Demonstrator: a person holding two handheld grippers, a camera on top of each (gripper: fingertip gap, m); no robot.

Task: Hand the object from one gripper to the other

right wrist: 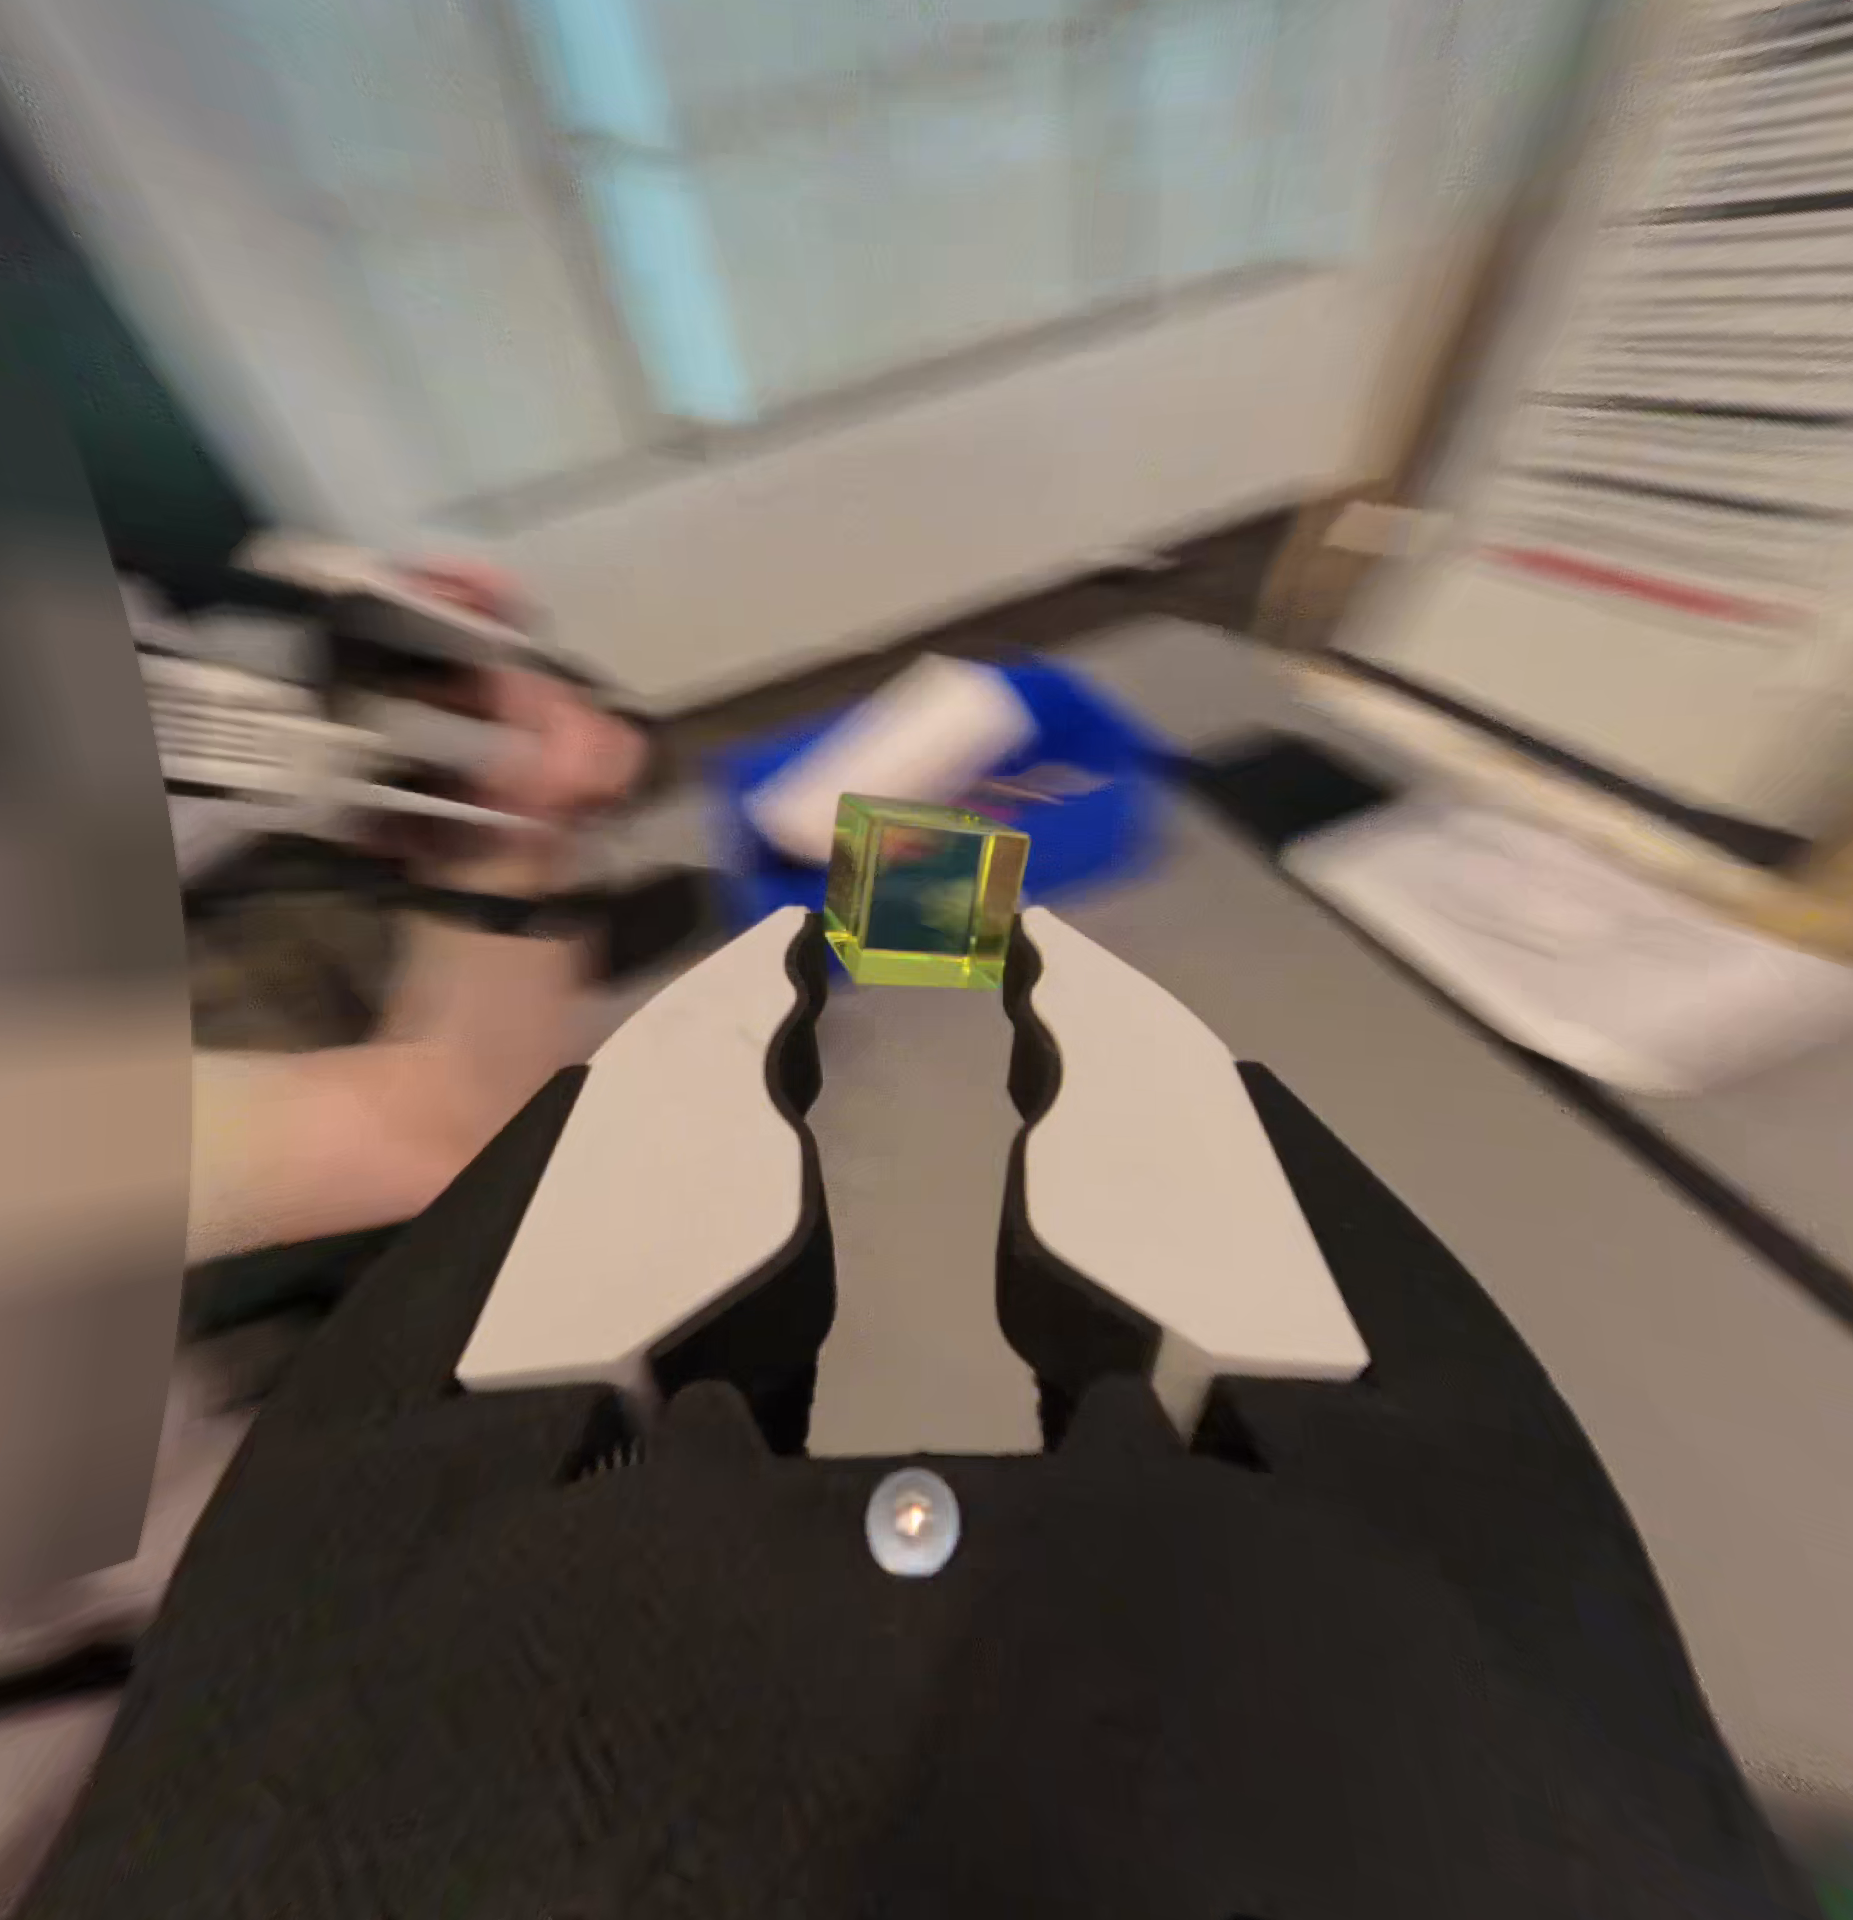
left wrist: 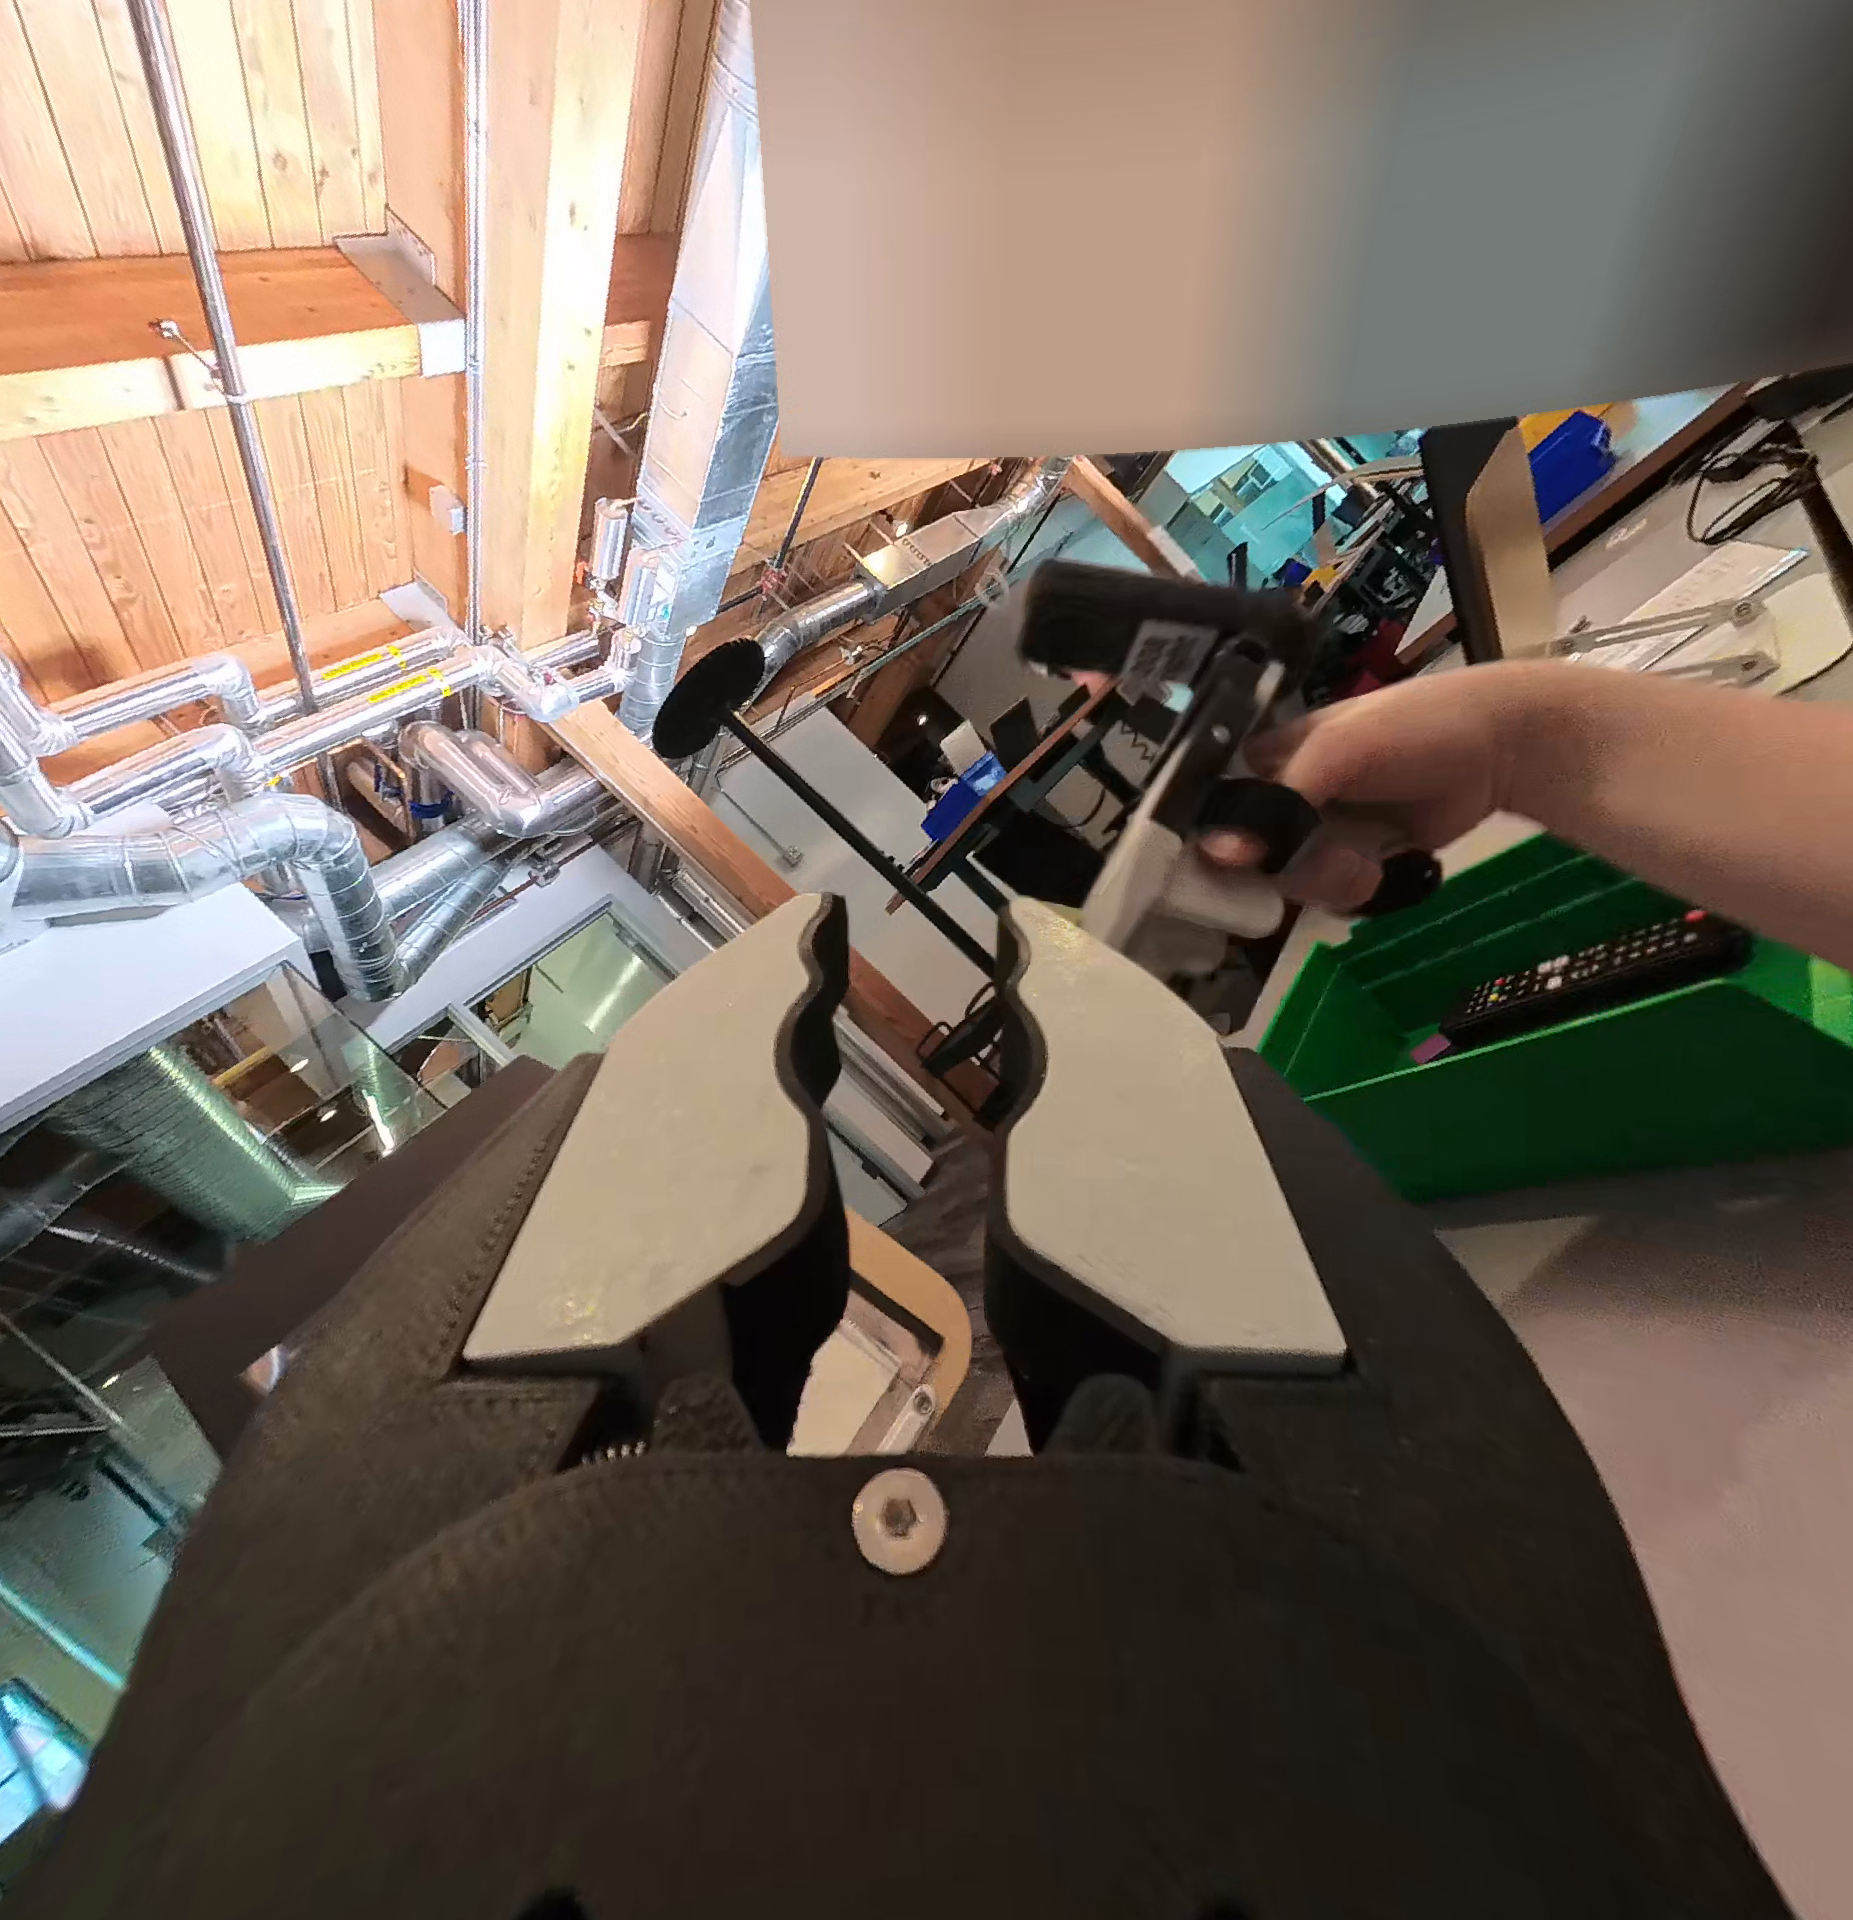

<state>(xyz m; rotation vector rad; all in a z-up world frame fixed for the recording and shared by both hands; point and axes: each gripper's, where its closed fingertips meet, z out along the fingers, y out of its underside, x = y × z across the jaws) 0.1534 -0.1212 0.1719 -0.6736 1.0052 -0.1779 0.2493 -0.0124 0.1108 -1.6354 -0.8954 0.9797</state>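
Observation:
A clear yellow-green cube (right wrist: 927, 894) sits between the fingertips of my right gripper (right wrist: 917, 930), which is shut on it and holds it above the grey table (right wrist: 1265, 1039). My left gripper (left wrist: 922, 914) is open and empty, tilted up toward the ceiling. In the left wrist view the right gripper (left wrist: 1161, 675) is up and to the right, held by a hand (left wrist: 1421, 779); the cube does not show there. In the blurred right wrist view the left hand and its gripper (right wrist: 434, 727) are off to the left.
A green bin (left wrist: 1587, 1101) holding a black remote control (left wrist: 1597, 971) stands on the table (left wrist: 1680, 1403) at the right. A blue bin (right wrist: 1088, 748) with a white roll lies beyond the cube. Papers (right wrist: 1524, 914) lie at the right. A thin black rod with a disc (left wrist: 706, 698) stands behind the left fingertips.

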